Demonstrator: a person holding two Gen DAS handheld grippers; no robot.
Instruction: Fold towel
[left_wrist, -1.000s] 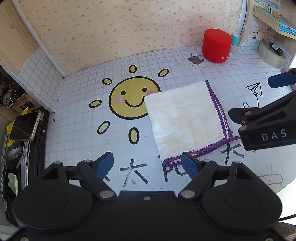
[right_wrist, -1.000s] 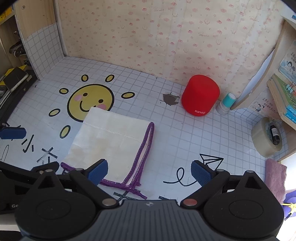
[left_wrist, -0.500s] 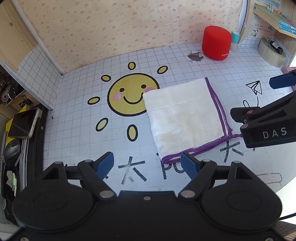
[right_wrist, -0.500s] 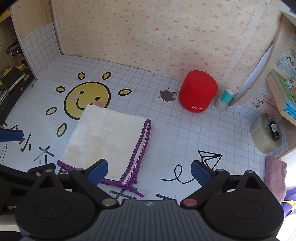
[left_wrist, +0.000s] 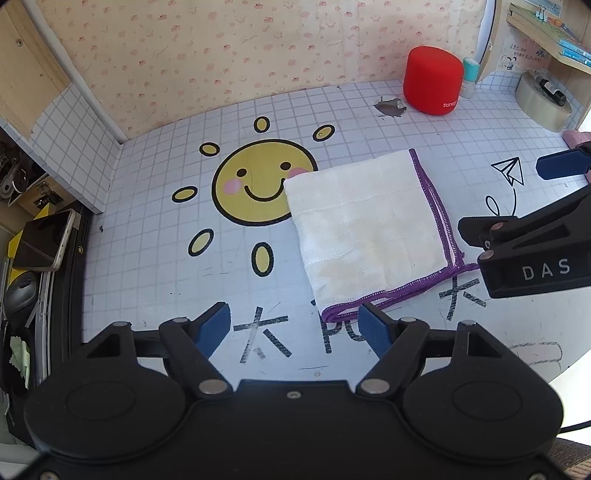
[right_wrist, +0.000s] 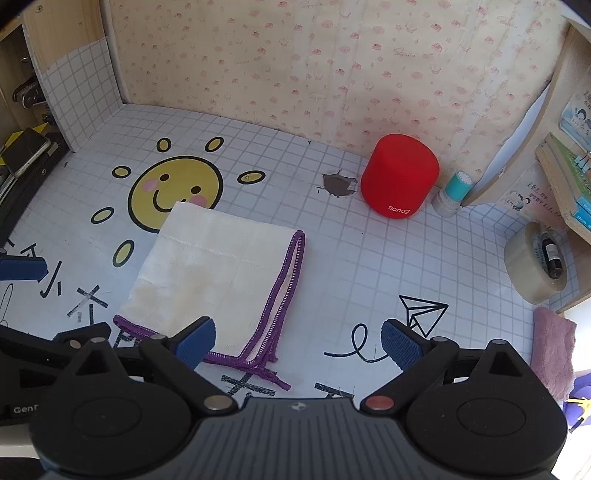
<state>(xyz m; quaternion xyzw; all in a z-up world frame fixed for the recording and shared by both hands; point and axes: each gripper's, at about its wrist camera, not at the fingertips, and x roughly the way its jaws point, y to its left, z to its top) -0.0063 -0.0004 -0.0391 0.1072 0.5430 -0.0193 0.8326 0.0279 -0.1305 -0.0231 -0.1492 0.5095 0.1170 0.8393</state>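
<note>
A cream towel (left_wrist: 369, 229) with purple stitched edges lies folded flat on the gridded mat, partly over the yellow sun drawing (left_wrist: 255, 184). My left gripper (left_wrist: 293, 325) hovers near the towel's near left corner. Its jaws are closing slightly with nothing between them. The towel (right_wrist: 221, 273) also shows in the right wrist view, its near right corner (right_wrist: 266, 365) below my right gripper (right_wrist: 298, 343), which is open and holds nothing. Each gripper shows at the edge of the other's view: the right one (left_wrist: 517, 236), the left one's blue pad (right_wrist: 22, 267).
A red speaker (right_wrist: 400, 177) and a small teal-capped bottle (right_wrist: 454, 190) stand by the back wall. A tape roll (right_wrist: 532, 266) and a pink cloth (right_wrist: 554, 354) sit at the right under a shelf. A phone (left_wrist: 44, 240) lies off the mat's left edge.
</note>
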